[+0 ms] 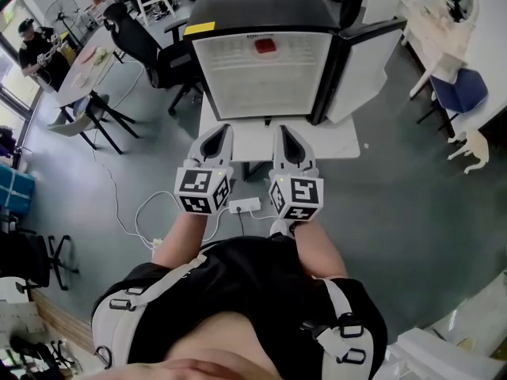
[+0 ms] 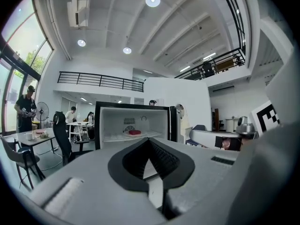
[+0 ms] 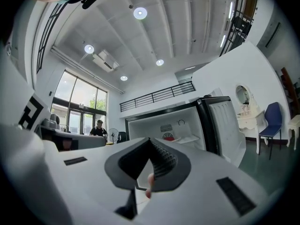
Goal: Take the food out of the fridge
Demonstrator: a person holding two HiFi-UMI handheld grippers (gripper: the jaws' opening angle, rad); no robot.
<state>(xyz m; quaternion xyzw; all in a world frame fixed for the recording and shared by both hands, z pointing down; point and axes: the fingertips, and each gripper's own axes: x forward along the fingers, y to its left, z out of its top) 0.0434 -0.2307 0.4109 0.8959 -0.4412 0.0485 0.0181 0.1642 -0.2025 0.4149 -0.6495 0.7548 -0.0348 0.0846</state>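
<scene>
Fridge (image 1: 261, 70) door stands open, swung right. Food (image 1: 265, 47) is red, mid-shelf near the back edge. Left gripper (image 1: 220, 133) and right gripper (image 1: 283, 134) both have jaws closed, empty, side by side short of the surface (image 1: 341, 142) front edge, aimed inside. You'll likely open one before reaching.

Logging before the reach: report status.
Left hand-held gripper and right hand-held gripper shut, empty. Red food inside open fridge, untouched. Path clear.

Open-plan office-lab loft: white work desks (image 1: 79, 77), black swivel office chair (image 1: 135, 38), tall glass windows (image 3: 77, 104), black-railed mezzanine balcony (image 2: 101, 81), round recessed ceiling lights (image 2: 152, 0), grey concrete floor (image 1: 412, 196).
</scene>
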